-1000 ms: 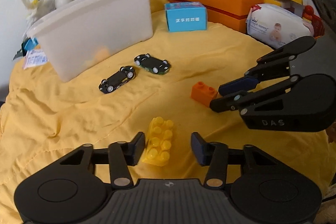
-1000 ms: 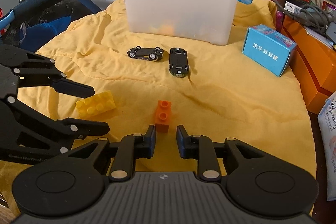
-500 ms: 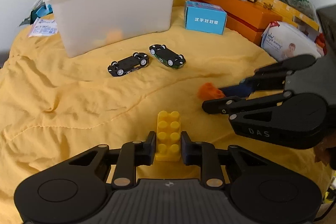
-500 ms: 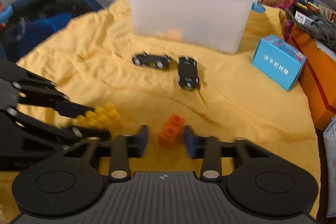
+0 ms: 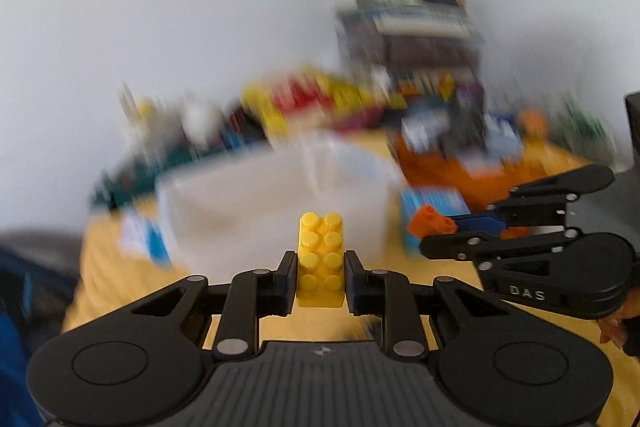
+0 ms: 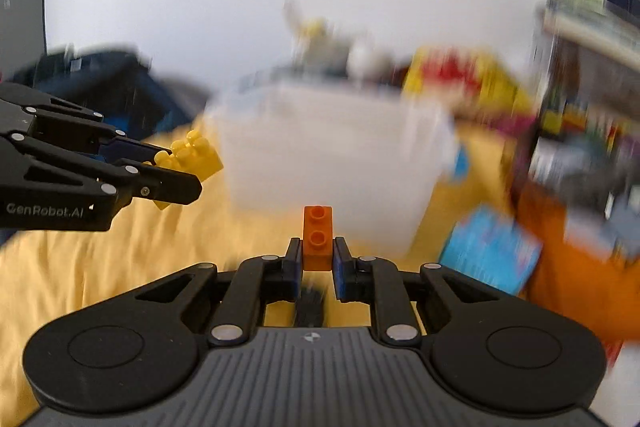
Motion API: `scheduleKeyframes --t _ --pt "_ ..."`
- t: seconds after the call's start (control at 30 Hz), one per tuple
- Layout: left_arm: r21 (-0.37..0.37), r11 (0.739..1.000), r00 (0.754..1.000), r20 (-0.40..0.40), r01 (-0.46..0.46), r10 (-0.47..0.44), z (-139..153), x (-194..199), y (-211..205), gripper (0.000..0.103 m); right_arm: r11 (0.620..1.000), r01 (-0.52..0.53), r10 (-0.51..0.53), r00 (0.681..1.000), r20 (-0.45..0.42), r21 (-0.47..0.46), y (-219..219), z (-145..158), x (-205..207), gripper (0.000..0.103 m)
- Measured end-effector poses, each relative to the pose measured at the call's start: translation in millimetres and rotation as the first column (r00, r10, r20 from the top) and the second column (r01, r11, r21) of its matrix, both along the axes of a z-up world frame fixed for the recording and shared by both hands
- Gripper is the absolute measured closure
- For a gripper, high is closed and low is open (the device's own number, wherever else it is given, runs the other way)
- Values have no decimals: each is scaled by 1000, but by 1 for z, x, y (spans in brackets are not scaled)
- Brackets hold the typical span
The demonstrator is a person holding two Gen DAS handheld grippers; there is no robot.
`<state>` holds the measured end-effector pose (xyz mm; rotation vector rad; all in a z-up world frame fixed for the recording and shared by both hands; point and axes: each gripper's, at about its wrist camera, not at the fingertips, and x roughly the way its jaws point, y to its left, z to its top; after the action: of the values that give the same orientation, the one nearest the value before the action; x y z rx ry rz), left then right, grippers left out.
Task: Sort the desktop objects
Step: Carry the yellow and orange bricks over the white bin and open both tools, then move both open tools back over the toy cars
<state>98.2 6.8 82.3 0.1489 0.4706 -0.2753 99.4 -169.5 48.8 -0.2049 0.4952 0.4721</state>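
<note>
The left hand-held gripper (image 5: 320, 277) is closed narrow on a yellow brick (image 5: 321, 259). Its two pads press the long sides of the brick near its back end, so most of the brick sticks out forward with the studs facing up. The right hand-held gripper (image 6: 316, 263) holds an orange brick (image 6: 317, 238) in the same way, squeezed by its side faces, studs up. This side grip looks practical: the flat walls give the pads a firm seat, and the brick should fall free when the pads open.

Both bricks are in the air above the yellow cloth (image 6: 120, 259), not resting on it. In the left view the right hand-held gripper and its orange brick appear to the right, at a similar height, and in the right view the left one is at the left, apart from it.

In front of both stands a pale plastic box (image 6: 328, 163), blurred. I judge that this box is the place for the bricks and that they are being carried toward it together. A blue carton (image 6: 488, 259) lies at the right of the box. The clutter behind is too blurred to name.
</note>
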Motion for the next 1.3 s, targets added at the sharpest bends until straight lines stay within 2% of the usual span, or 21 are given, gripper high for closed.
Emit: scheduleKeyframes --t 0.13,0.23,0.37,0.47,0.57,0.63,0.67,0.73,0.8,0.83,0.93,1.03,1.13,1.3 --pt "-59 998 997 67 -32 36 41 47 6 76 999 22 -27 991 134 36 10 45 41 86" --pt "-56 997 994 94 -58 63 54 89 4 76 996 49 -60 983 174 69 25 70 80 86" --pt "-22 992 991 46 -123 124 43 148 6 76 988 101 -118 981 153 113 42 86 134 86" --pt "4 985 984 -43 -173 173 20 177 10 76 992 112 -119 984 131 55 62 79 163 86" --pt "55 979 973 -117 -195 200 -3 191 11 76 992 122 -121 989 86 -10 70 54 178 84" --pt "33 979 969 -143 -199 202 -10 189 17 73 992 129 -128 991 42 -13 67 42 187 74" --pt "16 981 971 -140 -191 192 -11 184 19 65 992 129 -128 991 35 -15 66 38 187 74" --pt "8 982 976 -115 -187 186 -7 173 23 54 991 128 -126 991 47 -39 66 35 182 74" --pt "6 983 979 -89 -182 182 -2 161 25 53 992 119 -116 991 60 -50 62 34 173 73" --pt "3 985 982 -74 -173 173 0 151 26 51 993 113 -110 992 61 -45 60 35 169 71" --pt "11 988 987 -28 -155 156 2 120 23 36 994 105 -104 992 71 -7 48 38 148 60" --pt "33 990 990 -17 -137 137 -13 84 16 34 996 92 -92 992 85 9 38 34 120 59" --pt "8 991 986 -100 -136 136 -39 61 13 34 996 83 -81 992 97 -14 31 19 88 58" --pt "83 990 976 -177 -112 126 -81 28 -8 34 996 76 -76 997 -3 -44 26 -21 54 58"
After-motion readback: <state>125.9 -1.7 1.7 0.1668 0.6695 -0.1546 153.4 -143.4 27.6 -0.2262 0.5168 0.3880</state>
